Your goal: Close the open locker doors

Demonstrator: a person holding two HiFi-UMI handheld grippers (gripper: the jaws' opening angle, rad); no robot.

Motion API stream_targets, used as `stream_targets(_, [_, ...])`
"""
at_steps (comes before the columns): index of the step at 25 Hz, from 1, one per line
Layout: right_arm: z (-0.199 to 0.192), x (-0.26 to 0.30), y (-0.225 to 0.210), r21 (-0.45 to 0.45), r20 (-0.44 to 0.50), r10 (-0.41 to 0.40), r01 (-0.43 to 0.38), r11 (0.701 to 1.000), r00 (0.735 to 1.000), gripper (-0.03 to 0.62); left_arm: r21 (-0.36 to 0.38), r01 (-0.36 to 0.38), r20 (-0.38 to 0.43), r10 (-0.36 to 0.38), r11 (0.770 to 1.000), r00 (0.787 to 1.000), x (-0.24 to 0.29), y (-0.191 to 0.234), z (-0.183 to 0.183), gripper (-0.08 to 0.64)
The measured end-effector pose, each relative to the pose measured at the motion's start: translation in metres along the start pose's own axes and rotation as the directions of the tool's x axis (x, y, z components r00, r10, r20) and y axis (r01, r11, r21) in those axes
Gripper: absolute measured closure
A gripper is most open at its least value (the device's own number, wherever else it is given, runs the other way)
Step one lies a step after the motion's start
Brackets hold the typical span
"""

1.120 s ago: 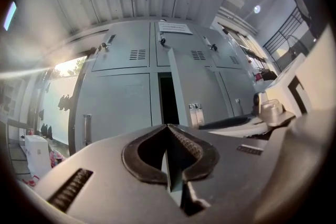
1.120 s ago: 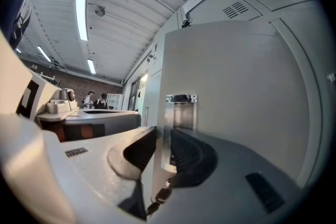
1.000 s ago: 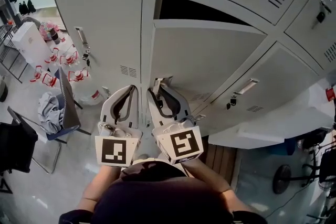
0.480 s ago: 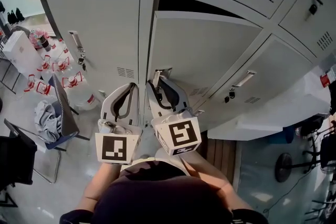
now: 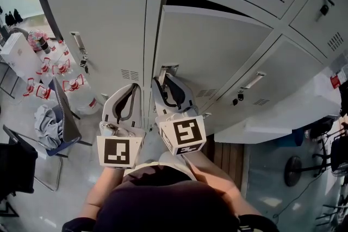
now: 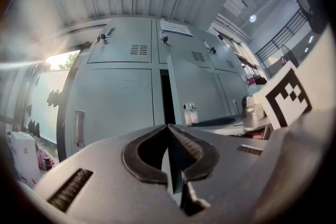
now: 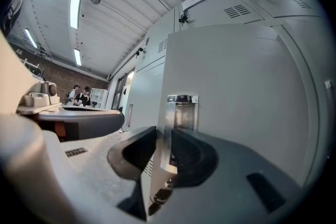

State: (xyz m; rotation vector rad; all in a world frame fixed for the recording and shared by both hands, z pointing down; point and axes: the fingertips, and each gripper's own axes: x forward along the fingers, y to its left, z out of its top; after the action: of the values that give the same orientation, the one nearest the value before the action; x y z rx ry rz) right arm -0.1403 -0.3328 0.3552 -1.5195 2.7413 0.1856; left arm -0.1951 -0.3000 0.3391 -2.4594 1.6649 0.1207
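R gripper (image 7: 164, 140) fingers clamp handle (image 7: 169, 115) of ajar locker door (image 7: 236, 86); L gripper (image 6: 168, 127) fingers pinched together, empty.

Pale grey lockers (image 5: 103, 24) fill the frame, with a black gap (image 5: 190, 1) at 12 o'clock above the grey open door (image 5: 217, 51). The off-white left tool (image 5: 136, 87) and right tool (image 5: 162, 82) have black pads and black-and-white square-patterned cubes. The handle (image 7: 178, 113) is silver. Red-and-white packs (image 5: 51, 70) show at 9 o'clock.
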Motion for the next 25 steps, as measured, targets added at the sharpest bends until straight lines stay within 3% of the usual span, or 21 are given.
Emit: stream_targets(25, [-0.004,0.039,-0.021,-0.024,0.017,-0.077,0.078,0.997,0.997,0.512,-0.006,0.02,0.003,-0.02,1.0,1.0,0.035,0.021,-0.008,0.557])
